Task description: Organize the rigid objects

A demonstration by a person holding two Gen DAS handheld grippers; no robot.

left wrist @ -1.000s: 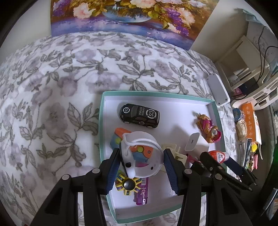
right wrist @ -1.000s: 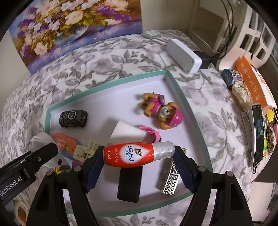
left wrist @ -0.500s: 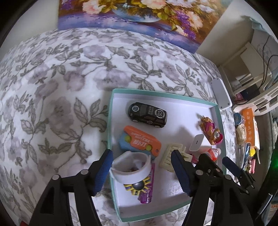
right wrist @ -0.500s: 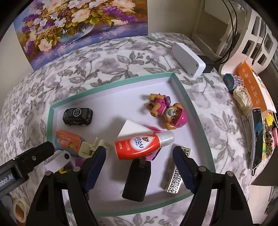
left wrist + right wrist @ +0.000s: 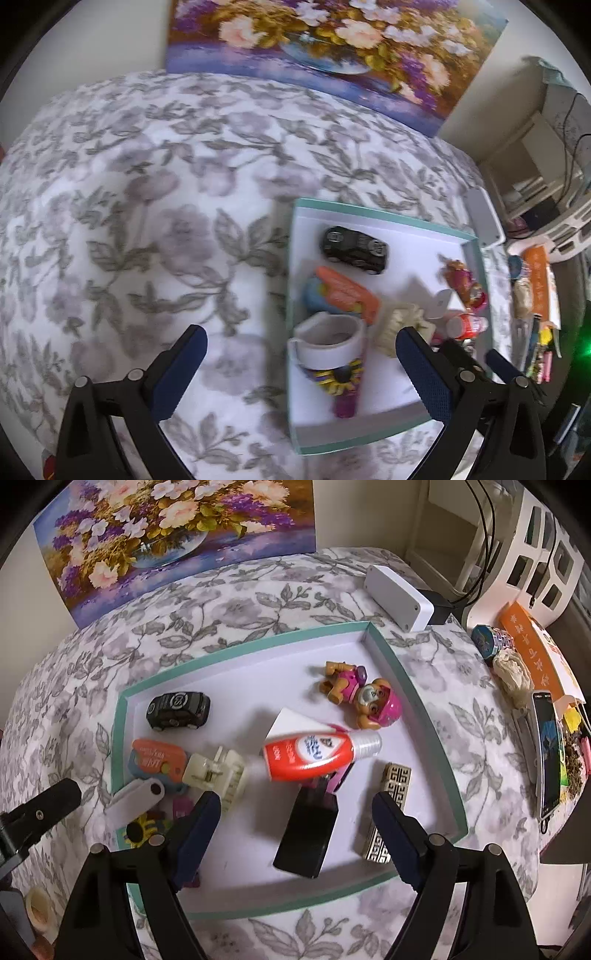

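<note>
A teal-rimmed white tray (image 5: 240, 651) on the floral cloth holds the items. A red glue bottle (image 5: 306, 755) lies in its middle, partly over a white card and a black box (image 5: 306, 834). My right gripper (image 5: 295, 798) is open just behind it, holding nothing. A white tape ring (image 5: 328, 343) rests in the tray's near left corner on a sunflower toy. My left gripper (image 5: 300, 332) is open wide, straddling the tray's left rim (image 5: 291, 258). Also in the tray are a black toy car (image 5: 179, 709), a pup figure (image 5: 360, 698), an orange case (image 5: 157, 758), a cream clip (image 5: 216, 775) and a patterned lighter (image 5: 388, 808).
A white box (image 5: 399, 598) sits behind the tray's far right corner. A phone (image 5: 550, 753), an orange booklet (image 5: 532, 642) and small clutter line the right edge. A flower painting (image 5: 177, 535) leans at the back. A tape roll (image 5: 37, 908) lies near left.
Both grippers opened and drew back. The left let go of the white tape ring and shifted left. The right released the red bottle, which now lies in the tray.
</note>
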